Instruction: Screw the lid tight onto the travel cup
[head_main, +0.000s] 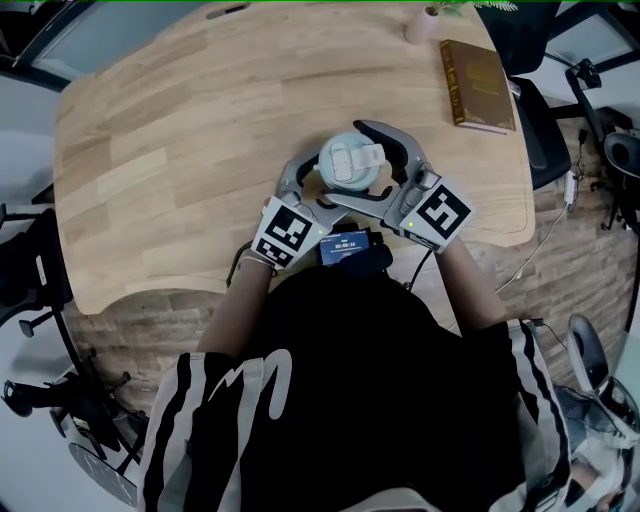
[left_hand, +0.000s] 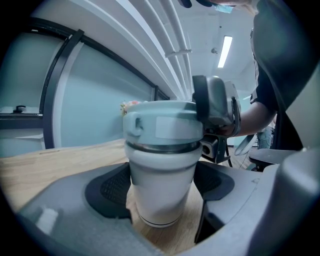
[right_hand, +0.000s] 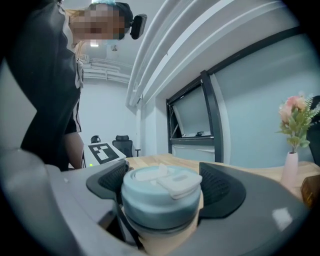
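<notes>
A pale travel cup (left_hand: 159, 185) stands upright near the wooden table's (head_main: 180, 170) front edge, with a light blue lid (head_main: 350, 160) and its white flap on top. My left gripper (head_main: 322, 188) comes in low from the left, and its dark pads press both sides of the cup's body (left_hand: 160, 187). My right gripper (head_main: 347, 160) comes from the right at lid height; its pads sit against the lid (right_hand: 159, 195) on both sides. One right finger (left_hand: 215, 102) shows against the lid in the left gripper view.
A brown book (head_main: 477, 85) lies at the table's far right, and a small pink vase (head_main: 422, 25) with flowers (right_hand: 296, 117) stands beyond it. A black office chair (head_main: 545, 135) stands off the right edge. A small screen (head_main: 345, 247) hangs at the person's chest.
</notes>
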